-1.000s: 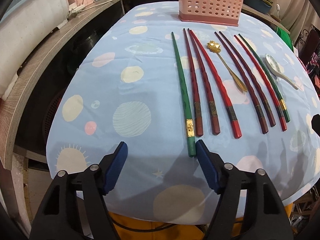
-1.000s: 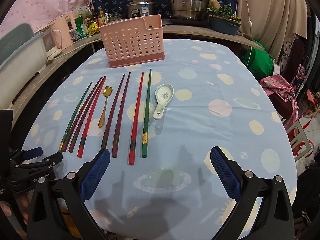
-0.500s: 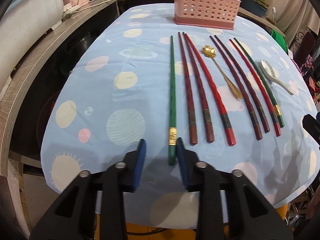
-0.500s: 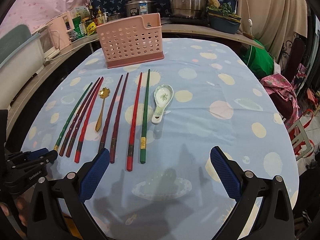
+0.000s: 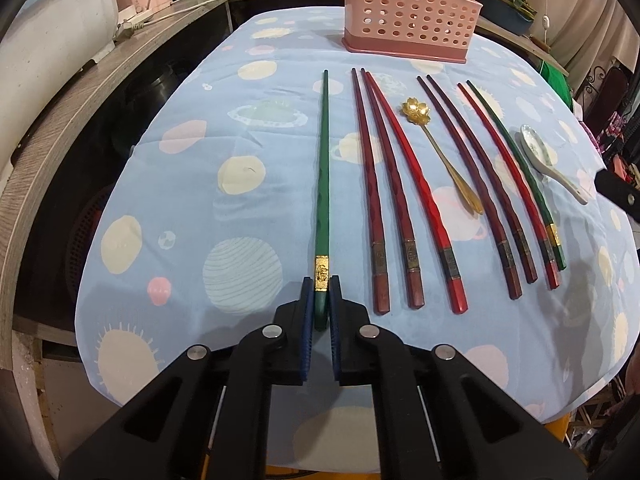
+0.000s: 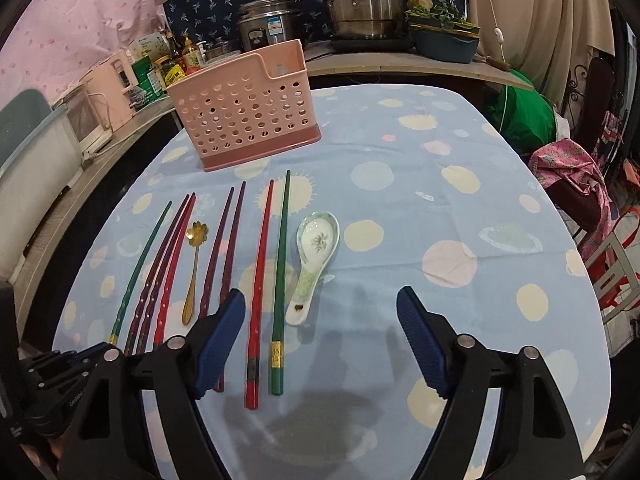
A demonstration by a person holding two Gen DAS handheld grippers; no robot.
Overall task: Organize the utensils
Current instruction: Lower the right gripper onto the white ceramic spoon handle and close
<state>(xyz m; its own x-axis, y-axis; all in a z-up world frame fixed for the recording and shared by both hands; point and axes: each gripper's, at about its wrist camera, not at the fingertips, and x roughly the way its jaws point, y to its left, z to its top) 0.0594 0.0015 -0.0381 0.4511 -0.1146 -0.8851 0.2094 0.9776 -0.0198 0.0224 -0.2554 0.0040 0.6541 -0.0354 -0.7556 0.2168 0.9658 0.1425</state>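
Observation:
Several chopsticks lie side by side on the blue dotted tablecloth (image 5: 248, 208). My left gripper (image 5: 321, 280) is closing its jaws on the thick end of the leftmost green chopstick (image 5: 323, 168), pads against its sides. My right gripper (image 6: 320, 298) hovers low over the right end of the row with its jaws closing. A red chopstick (image 6: 258, 280), a second green chopstick (image 6: 281, 264) and the white ceramic spoon (image 6: 316, 240) lie between its pads, untouched. A gold flower spoon (image 5: 416, 110) lies mid-row. The pink perforated holder (image 5: 408, 8) stands beyond the chopstick tips.
A wooden counter (image 5: 60, 128) with appliances runs along the left. Steel pots (image 6: 360, 4) stand behind the table. A chair with pink cloth (image 6: 572, 168) is at the right. The table's near edge is right under both grippers.
The left jaws came together around the green chopstick's thick end. The right gripper moved in over the red and green chopsticks, and its jaws narrowed.

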